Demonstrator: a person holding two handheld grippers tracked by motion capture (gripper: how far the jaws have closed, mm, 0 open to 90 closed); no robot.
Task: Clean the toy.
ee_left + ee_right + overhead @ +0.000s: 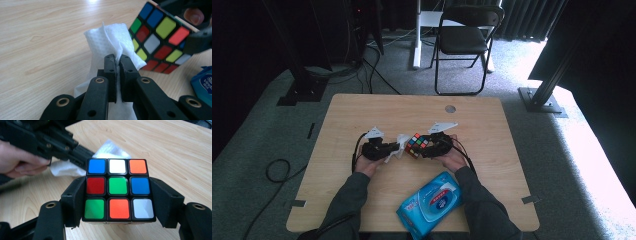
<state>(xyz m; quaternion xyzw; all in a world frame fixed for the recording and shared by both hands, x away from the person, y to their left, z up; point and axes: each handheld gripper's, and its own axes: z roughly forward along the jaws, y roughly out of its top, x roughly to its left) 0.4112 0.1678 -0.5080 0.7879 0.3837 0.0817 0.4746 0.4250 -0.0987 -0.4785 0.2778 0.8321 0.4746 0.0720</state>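
Right tongs (117, 220) clamped on cube (117, 190), held steady above bench (362, 115). Left tongs (117, 62) pinched on wipe (107, 37), pressed against cube, likely for cleaning.

- The blue wipes pack (203, 83) is cut off by the left gripper view's right edge
- The wipe (110, 151) lies partly hidden behind the cube (117, 190) in the right gripper view

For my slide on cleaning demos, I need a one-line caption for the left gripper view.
Left gripper pinches a white wipe beside the puzzle cube above the wooden table.
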